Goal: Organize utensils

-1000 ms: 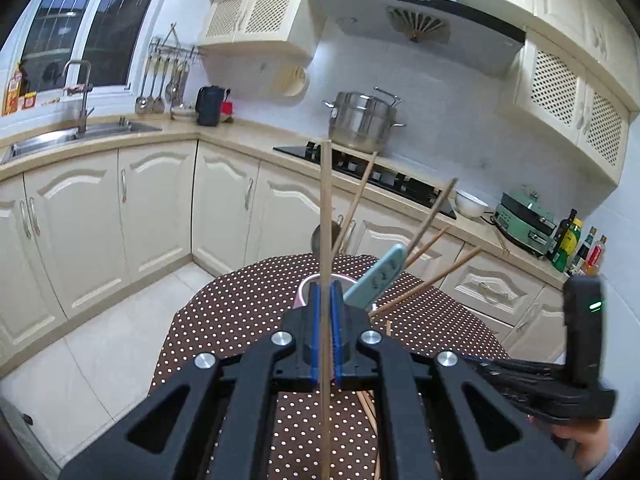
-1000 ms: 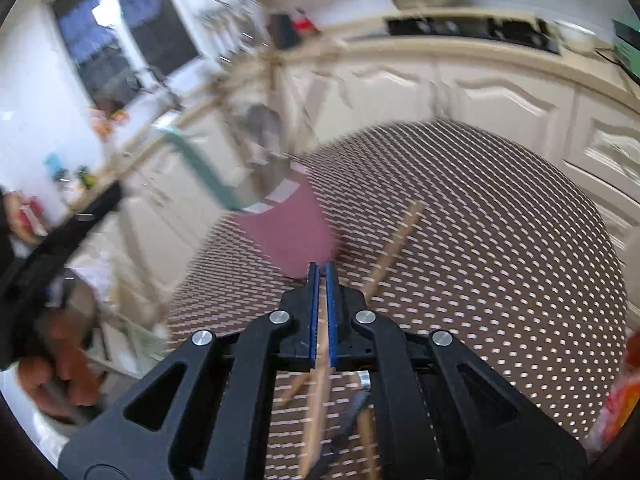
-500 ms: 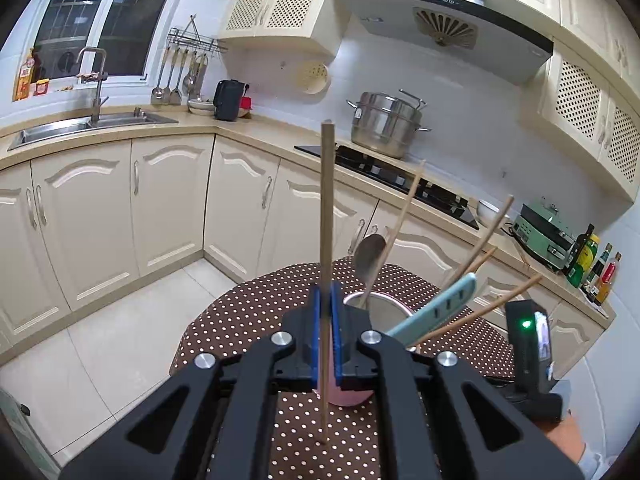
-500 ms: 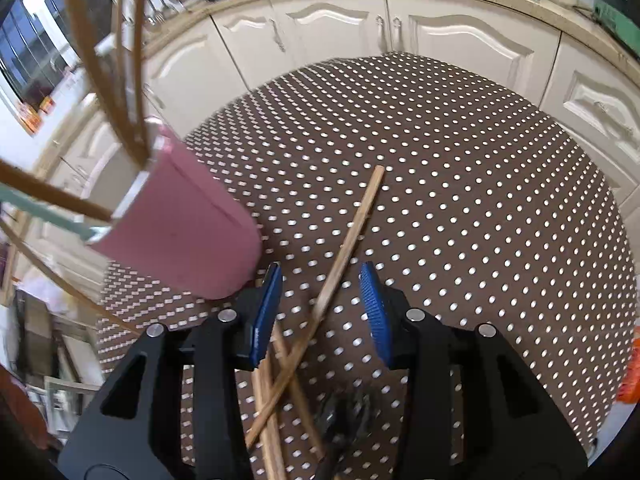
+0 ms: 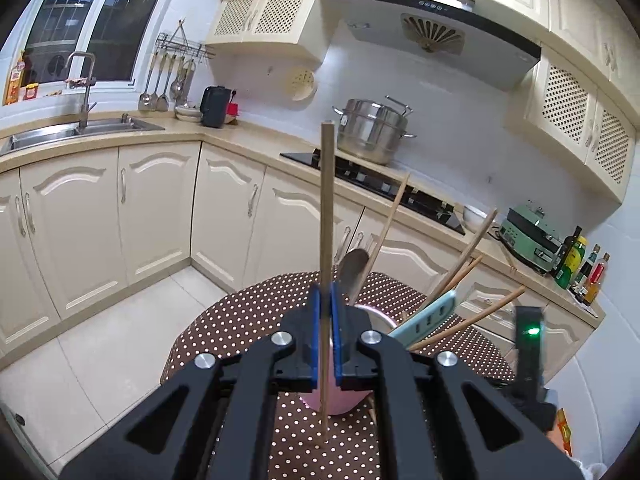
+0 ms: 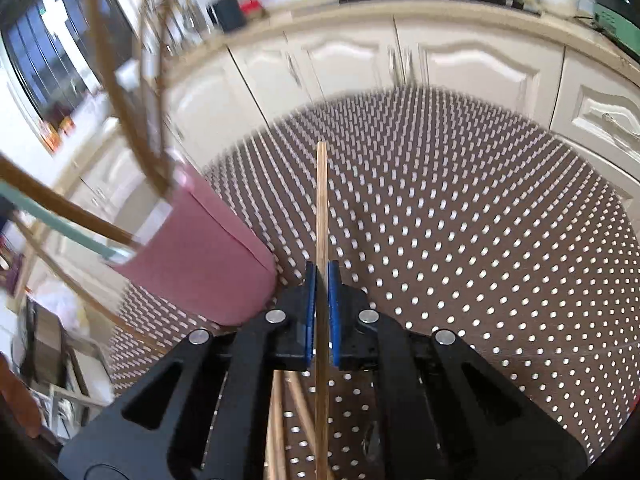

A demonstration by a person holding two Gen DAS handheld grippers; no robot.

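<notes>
My left gripper (image 5: 327, 292) is shut on a wooden chopstick (image 5: 327, 200) that stands upright between the blue pads. Just behind it is a pink cup (image 5: 340, 400) holding a metal spoon (image 5: 354, 272), a pale green handle (image 5: 428, 318) and several chopsticks. My right gripper (image 6: 321, 276) has its jaws closing tight on another chopstick (image 6: 321, 200), which runs straight forward over the dotted tablecloth (image 6: 480, 240). The pink cup (image 6: 200, 256) stands close to its left. More chopsticks (image 6: 276, 420) lie on the cloth under the right gripper.
The table is round with a brown, white-dotted cloth (image 5: 248, 320). Cream kitchen cabinets (image 5: 160, 208) and a counter with a steel pot (image 5: 372, 132) ring it. A dark utensil (image 6: 372, 444) lies under the right gripper. Bottles (image 5: 580, 268) stand at the far right.
The right gripper opened around a chopstick lying on the table and has shut on it, so it now points straight ahead. The left gripper still holds its chopstick; the cup looks nearer.
</notes>
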